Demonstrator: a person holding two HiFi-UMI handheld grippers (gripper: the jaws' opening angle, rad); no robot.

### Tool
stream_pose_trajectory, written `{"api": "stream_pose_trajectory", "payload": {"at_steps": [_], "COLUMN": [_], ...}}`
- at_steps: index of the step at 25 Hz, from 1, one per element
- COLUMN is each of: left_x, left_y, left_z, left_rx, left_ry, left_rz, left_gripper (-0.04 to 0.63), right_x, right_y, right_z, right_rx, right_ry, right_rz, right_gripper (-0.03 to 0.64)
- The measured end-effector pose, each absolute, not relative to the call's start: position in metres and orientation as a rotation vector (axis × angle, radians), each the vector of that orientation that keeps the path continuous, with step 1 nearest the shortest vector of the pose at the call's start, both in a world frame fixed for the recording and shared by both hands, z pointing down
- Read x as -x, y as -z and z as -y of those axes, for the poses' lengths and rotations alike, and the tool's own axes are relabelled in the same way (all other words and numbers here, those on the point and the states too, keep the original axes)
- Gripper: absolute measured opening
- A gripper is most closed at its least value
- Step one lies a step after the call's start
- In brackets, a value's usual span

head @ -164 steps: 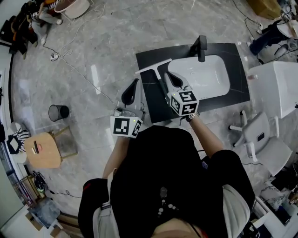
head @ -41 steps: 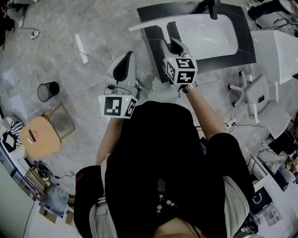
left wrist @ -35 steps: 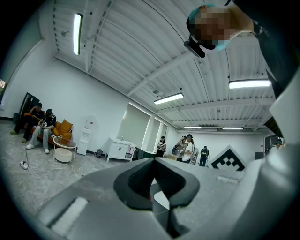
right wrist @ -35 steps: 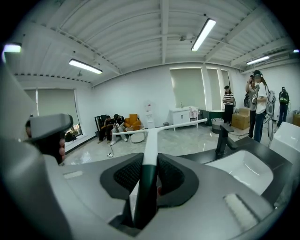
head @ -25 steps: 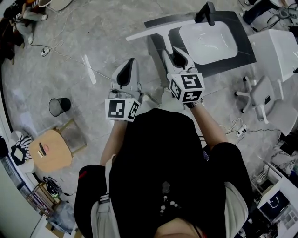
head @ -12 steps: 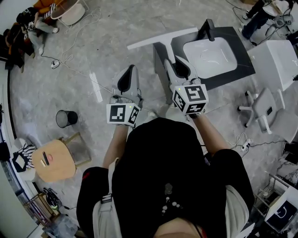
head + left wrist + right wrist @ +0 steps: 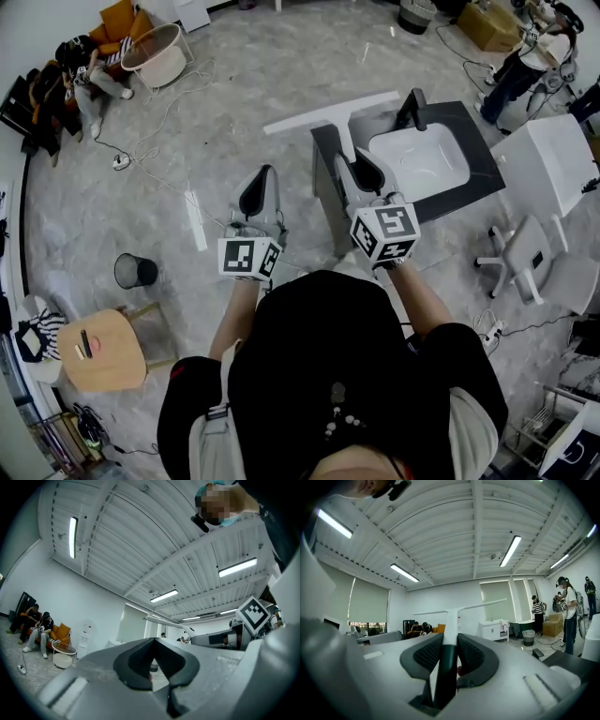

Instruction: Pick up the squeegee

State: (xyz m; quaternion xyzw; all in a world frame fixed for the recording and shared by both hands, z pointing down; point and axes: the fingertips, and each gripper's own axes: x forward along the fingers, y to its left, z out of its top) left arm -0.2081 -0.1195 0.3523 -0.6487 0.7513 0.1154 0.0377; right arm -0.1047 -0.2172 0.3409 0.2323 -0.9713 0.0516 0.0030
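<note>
White squeegee [image 7: 328,112]: held in the air over the grey stone floor, at about one o'clock in the head view. Its long blade lies crosswise and its handle runs back toward six o'clock into the right gripper.
Right gripper [image 7: 359,171]: clamped on the squeegee's handle. Its own view shows the handle upright between both ribbed pads, with the blade crossing level beyond the tips.
Left gripper [image 7: 260,192]: jaws drawn together with nothing between them. It is at nine o'clock of the right gripper, well apart from the squeegee.
Marker cube [image 7: 385,235]: on the six o'clock end of the right gripper. The left gripper carries one the same way.
Sink [image 7: 448,155]: white basin set in a black counter [image 7: 483,183], at two o'clock of the right gripper.
Tap [image 7: 409,106]: black, at the basin's eleven o'clock edge.
Bin [image 7: 136,270]: black, on the floor at eight o'clock of the left gripper.
Round wooden table [image 7: 98,349]: at seven o'clock of the bin.
White chair [image 7: 525,267]: at four o'clock of the sink.
People [image 7: 86,67]: seated by an orange sofa, far off at ten o'clock.
</note>
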Motion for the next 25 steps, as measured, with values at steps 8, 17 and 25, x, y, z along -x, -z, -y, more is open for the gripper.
{"api": "stream_pose_trajectory", "payload": {"at_steps": [8, 17, 25], "left_x": [0.213, 0.212, 0.201], "left_y": [-0.338, -0.338, -0.338], "left_z": [0.122, 0.117, 0.124], "left_rx": [2.002, 2.003, 2.022], "left_ry": [-0.346, -0.322, -0.313], "left_rz": [-2.26, -2.248, -2.23], "left_gripper": [0.0, 0.0, 0.0], "right_x": [0.108, 0.104, 0.103], "right_y": [-0.323, -0.32, -0.324], "right_z": [0.213, 0.213, 0.212], "right_rx": [-0.74, -0.76, -0.729], "right_ry": [-0.143, -0.151, -0.152], "right_rz": [3.084, 3.106, 3.105], "right_gripper": [0.098, 0.097, 0.097]}}
